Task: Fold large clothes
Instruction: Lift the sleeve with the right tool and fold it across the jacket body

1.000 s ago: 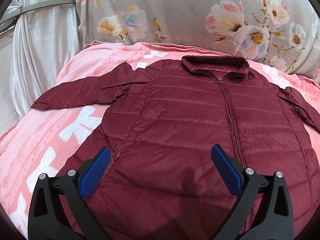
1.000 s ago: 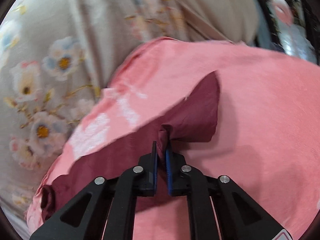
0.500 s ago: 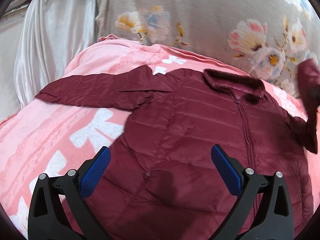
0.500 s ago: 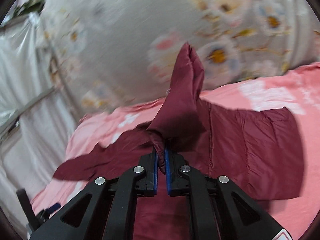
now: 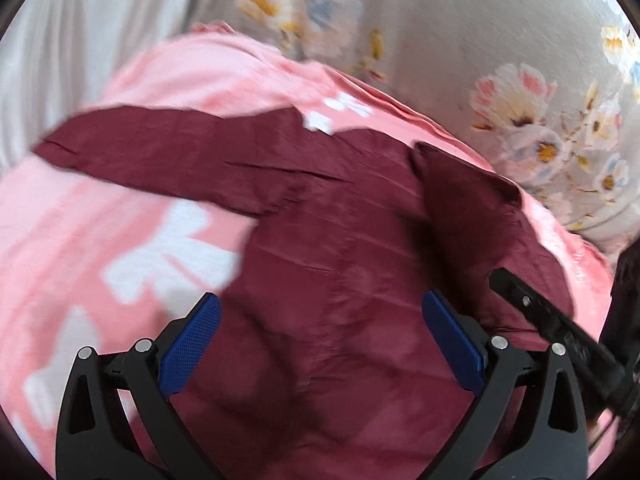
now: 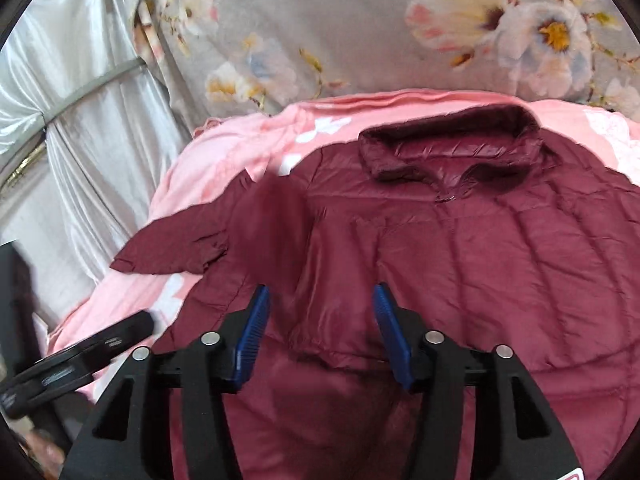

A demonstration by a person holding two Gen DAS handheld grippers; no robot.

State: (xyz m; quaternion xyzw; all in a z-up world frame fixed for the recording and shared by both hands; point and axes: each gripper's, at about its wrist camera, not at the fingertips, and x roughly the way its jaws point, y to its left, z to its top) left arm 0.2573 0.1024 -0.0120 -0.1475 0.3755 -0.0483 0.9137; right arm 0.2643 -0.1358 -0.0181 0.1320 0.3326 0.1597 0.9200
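Note:
A maroon quilted jacket (image 5: pixel 340 264) lies front up on a pink bed cover (image 5: pixel 100 216); it also shows in the right wrist view (image 6: pixel 480 264). Its right sleeve (image 5: pixel 476 216) lies folded across the chest; in the right wrist view this sleeve (image 6: pixel 272 232) looks blurred, just beyond the fingertips. The left sleeve (image 5: pixel 160 152) stretches out to the left. My left gripper (image 5: pixel 320 336) is open and empty above the lower body of the jacket. My right gripper (image 6: pixel 320 332) is open and empty above the jacket's chest, and appears at the right edge of the left wrist view (image 5: pixel 560 328).
A grey floral curtain (image 6: pixel 360 20) hangs behind the bed. A white satin drape (image 6: pixel 80 120) hangs at the left. The pink cover (image 6: pixel 240 136) with white patterns extends around the jacket.
My right gripper has carried the right sleeve over the jacket's chest and opened, letting it go. My left gripper has shifted left, staying open.

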